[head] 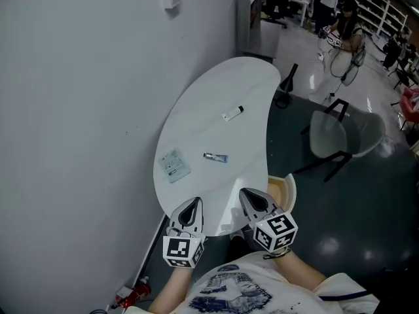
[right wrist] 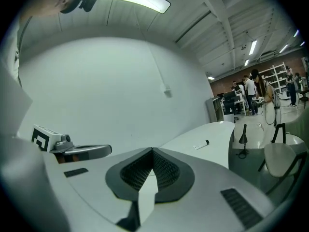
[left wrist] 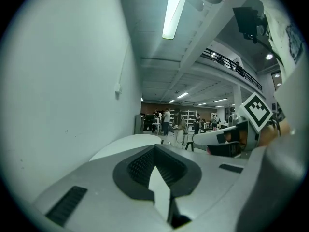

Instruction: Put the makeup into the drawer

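Open lab hall: wall shelving [head: 376, 2], mezzanine railing [left wrist: 231, 64], ceiling strip light [left wrist: 174, 11].

Left tool [head: 194, 203]: pale grey moulded shell, black ribbed lining in a V-shaped recess at the tip, and dark ribbed slots on either flank. At its rear sits a white cube [head: 182, 249] with black square markers.
Right tool [head: 247, 193]: same make, with a matching marker cube [head: 275, 231] and a thin dark cord [head: 277, 254] just behind it.
Garment: white T-shirt [head: 236, 292], short-sleeved, with a blue-grey printed graphic on the chest.
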The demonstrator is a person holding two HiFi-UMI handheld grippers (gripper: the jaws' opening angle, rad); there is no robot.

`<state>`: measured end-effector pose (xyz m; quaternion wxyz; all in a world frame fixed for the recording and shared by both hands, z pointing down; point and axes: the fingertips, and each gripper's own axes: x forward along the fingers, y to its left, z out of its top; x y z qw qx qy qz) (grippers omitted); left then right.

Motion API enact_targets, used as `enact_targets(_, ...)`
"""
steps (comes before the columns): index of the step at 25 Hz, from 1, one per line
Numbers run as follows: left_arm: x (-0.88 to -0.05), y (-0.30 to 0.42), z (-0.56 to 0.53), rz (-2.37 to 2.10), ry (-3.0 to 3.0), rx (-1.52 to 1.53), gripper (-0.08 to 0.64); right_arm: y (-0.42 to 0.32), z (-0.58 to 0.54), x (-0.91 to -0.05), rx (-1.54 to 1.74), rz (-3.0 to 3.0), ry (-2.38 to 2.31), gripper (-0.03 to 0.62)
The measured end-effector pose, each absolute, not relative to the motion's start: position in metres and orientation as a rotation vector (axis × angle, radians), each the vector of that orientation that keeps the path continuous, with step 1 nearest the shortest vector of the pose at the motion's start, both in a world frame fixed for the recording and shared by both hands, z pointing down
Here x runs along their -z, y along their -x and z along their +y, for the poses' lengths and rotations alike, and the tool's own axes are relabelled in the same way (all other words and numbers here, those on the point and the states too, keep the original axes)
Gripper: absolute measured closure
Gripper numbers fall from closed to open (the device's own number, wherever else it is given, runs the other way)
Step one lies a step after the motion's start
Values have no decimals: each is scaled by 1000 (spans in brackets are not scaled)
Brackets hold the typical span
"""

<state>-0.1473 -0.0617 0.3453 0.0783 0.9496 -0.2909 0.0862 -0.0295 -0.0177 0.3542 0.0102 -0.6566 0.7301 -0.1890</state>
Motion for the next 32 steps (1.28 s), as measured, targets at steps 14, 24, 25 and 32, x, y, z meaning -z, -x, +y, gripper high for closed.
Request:
enact_targets(14,-382,48,-164,-914,-2798,-303,522,-77,-115,-393,659,2303,2038,572)
enact_targets(24,-413,16,-223,-959,-2767,-341,522,-117,-180,-416,627,2374,2040,572)
enact_targets(25,-416,14,-227,-963,-2765,-346,521,-120,-185,-419,624,2380,2047,572)
enact_targets(32,-431,-1,-253,-989,-2760,-381,521,-140,-216,-445,621,2455,2044,571)
